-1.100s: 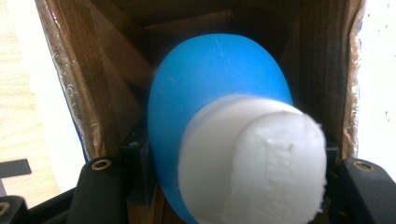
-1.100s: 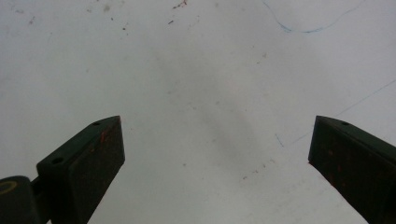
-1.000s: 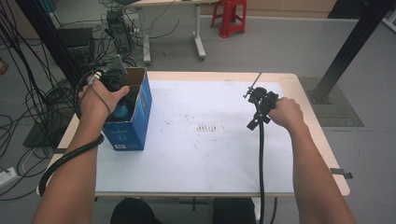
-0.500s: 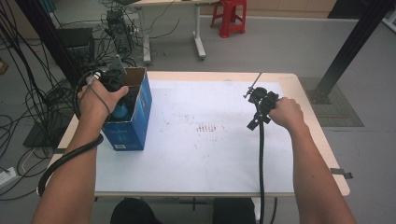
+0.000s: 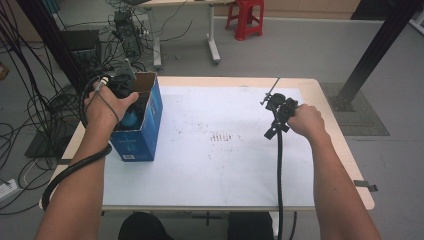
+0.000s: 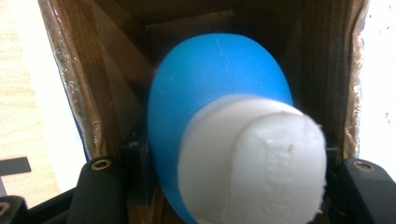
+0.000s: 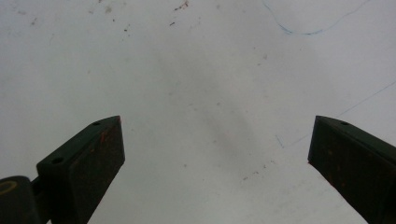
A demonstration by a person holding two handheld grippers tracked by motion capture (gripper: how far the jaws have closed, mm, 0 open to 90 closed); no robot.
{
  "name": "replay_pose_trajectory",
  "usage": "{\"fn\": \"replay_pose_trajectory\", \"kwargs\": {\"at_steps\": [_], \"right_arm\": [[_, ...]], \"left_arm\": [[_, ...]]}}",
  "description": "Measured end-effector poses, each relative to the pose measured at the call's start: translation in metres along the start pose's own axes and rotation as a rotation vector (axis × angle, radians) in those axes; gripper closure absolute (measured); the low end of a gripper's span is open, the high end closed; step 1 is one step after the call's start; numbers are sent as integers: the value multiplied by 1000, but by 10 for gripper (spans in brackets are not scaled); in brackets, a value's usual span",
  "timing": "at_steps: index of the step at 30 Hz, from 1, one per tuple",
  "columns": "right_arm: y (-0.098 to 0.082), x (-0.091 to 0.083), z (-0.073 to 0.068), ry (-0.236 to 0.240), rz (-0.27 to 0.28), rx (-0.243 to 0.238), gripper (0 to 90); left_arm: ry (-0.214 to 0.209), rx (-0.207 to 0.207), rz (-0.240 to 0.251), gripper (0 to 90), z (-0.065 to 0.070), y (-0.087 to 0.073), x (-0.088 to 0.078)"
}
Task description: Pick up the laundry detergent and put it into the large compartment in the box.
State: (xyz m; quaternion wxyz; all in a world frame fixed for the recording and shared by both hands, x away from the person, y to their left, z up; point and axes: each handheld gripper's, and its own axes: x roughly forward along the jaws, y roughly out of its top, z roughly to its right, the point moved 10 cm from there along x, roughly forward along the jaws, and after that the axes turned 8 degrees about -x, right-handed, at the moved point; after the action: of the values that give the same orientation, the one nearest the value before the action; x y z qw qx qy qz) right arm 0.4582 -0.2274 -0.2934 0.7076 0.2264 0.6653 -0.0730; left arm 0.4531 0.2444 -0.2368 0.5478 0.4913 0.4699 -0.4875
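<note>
1. At the left of the high view, one blue cardboard box (image 5: 142, 131) stands upright on the white sheet (image 5: 215, 155) at the left part of the table (image 5: 327, 107), its open top facing up. A pale label patch sits low on its blue front face, too small to read.
2. The left gripper (image 5: 120, 85) hangs over the box's open top, held in the person's left hand (image 5: 107, 105) and aimed down into the box.
3. In the left gripper view, the left gripper (image 6: 233, 154) is clamped on one blue object with a white cap (image 6: 219, 79). The black jaws press on it from either side at the lower edge of the frame.
4. The object lies inside the box's brown walls (image 6: 88, 79). Its long axis runs along the gripper's line of sight: the white cap end points back toward the camera, the rounded blue end points deeper into the box. No writing shows on it.
5. In the middle of the high view, the sheet carries a small cluster of dark marks (image 5: 222, 137), too small to read.
6. At the right of the high view, the right gripper (image 5: 277, 102) is held in the right hand (image 5: 306, 121) above the sheet, well apart from the box.
7. In the right gripper view, the right gripper (image 7: 215, 154) has its two jaws spread wide with nothing between them, over the sheet (image 7: 210, 70), which bears thin blue pen lines and small specks.
</note>
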Motion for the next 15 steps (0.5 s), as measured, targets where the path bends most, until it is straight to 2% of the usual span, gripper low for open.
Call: {"fn": "replay_pose_trajectory", "kwargs": {"at_steps": [15], "right_arm": [[2,0,0,1,-3,-7,32]], "left_arm": [[-1,-4,3,375,0,0,0]]}}
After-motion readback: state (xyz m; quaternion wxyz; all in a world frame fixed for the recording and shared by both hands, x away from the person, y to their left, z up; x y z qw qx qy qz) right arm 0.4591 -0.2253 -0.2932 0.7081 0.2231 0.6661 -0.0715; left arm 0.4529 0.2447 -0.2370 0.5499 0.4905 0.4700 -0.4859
